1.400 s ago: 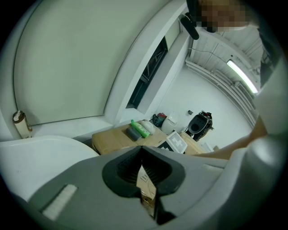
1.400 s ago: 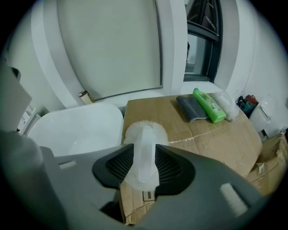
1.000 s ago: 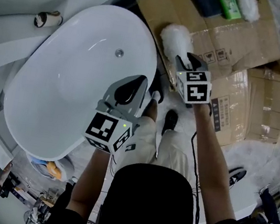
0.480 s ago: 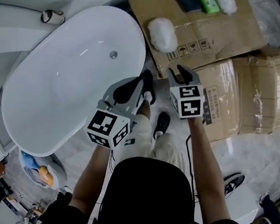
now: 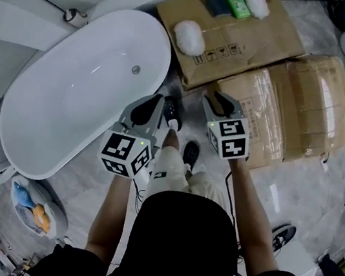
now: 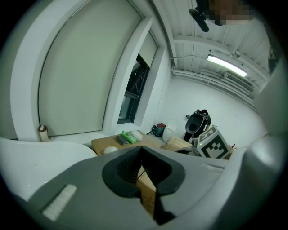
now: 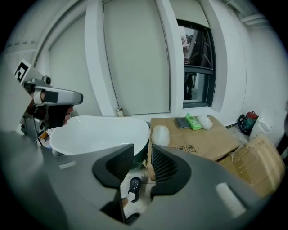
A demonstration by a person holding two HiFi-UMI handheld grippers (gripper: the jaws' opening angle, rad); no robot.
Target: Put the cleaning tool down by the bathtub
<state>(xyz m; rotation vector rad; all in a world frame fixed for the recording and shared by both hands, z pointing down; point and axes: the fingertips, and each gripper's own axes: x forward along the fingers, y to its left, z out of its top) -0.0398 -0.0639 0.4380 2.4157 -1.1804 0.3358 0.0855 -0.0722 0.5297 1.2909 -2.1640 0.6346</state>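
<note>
With left gripper (image 6: 141,152) closed empty and right gripper (image 7: 142,153) slightly parted, empty, the cleaning tool (image 5: 189,37) may slide off the cardboard's (image 5: 259,30) left edge.

The right gripper (image 5: 220,100) hides part of the cardboard box (image 5: 303,103)

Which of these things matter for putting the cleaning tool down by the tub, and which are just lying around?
Job in hand: fluffy white cleaning tool, bathtub, right gripper.

Lying about: green bottle, dark pad, second white puff, wrapped box.
</note>
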